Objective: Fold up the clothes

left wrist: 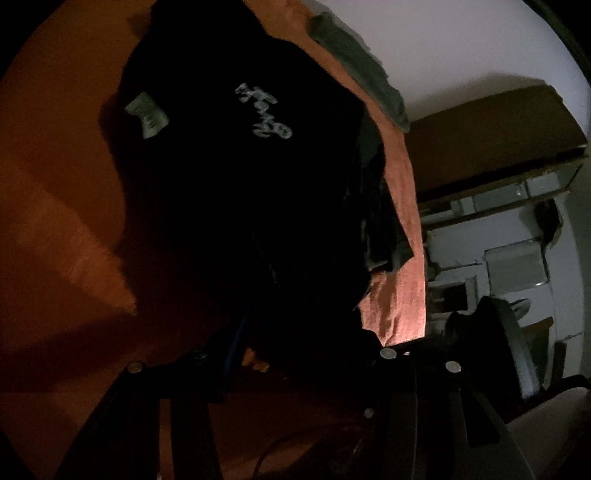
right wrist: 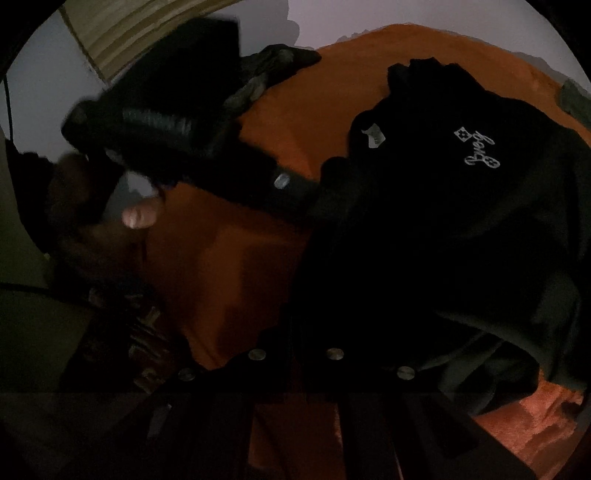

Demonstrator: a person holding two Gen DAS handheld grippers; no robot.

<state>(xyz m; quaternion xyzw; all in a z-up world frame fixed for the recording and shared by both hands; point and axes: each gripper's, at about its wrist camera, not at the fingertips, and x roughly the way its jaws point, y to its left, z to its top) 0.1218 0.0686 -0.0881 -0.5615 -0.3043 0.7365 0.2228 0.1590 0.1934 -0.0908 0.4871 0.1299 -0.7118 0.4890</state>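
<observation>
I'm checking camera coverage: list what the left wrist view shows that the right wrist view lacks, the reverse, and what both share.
Left wrist only: a brown cardboard box and pale shelves beside the bed. Right wrist only: a person's hand holding the other black tongs, and a pale slatted blind. Both: the black garment with white script lettering on the orange bedspread.

Bed with orange cover (left wrist: 48,177) carries a black shirt (left wrist: 229,192), spread across the middle; grey-green cloth (left wrist: 362,70) at 1 o'clock edge, dark crumpled clothes (left wrist: 384,236) at 3 o'clock.
</observation>
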